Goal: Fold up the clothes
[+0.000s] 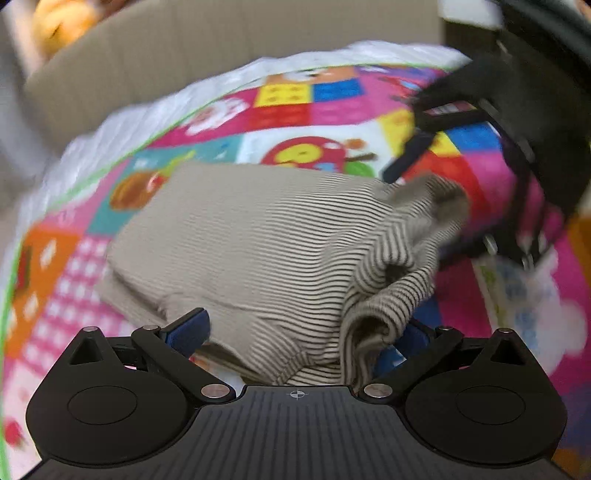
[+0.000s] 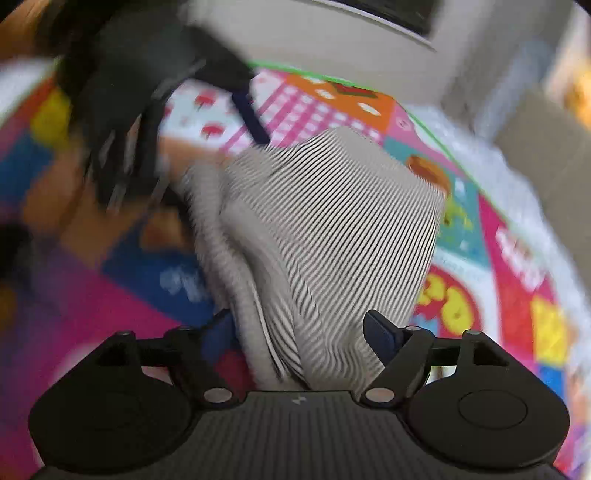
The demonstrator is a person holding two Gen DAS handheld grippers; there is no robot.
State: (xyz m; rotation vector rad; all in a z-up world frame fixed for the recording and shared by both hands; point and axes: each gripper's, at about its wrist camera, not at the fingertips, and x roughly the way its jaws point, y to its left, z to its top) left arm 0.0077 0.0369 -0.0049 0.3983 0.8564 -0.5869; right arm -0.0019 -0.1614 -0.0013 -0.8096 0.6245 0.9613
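Observation:
A beige garment with thin dark stripes (image 1: 258, 236) lies folded on a colourful play mat (image 1: 332, 110). One edge is bunched into loose folds (image 1: 384, 280). My left gripper (image 1: 301, 334) stands wide open over the garment's near edge, with cloth lying between its blue fingers. In the right wrist view the garment (image 2: 332, 221) runs away from my right gripper (image 2: 299, 334), whose jaws stand apart around its near end without pinching it. The right gripper (image 1: 417, 136) shows blurred at the garment's far corner in the left wrist view. The left one's blue finger (image 2: 253, 120) touches the opposite corner.
The mat (image 2: 517, 258) has a green border and a white quilted rim (image 1: 110, 129). A tan box-like wall (image 1: 184, 55) rises behind it, with an orange plush toy (image 1: 62, 18) at the top left. Another tan box (image 2: 546, 140) stands at the right.

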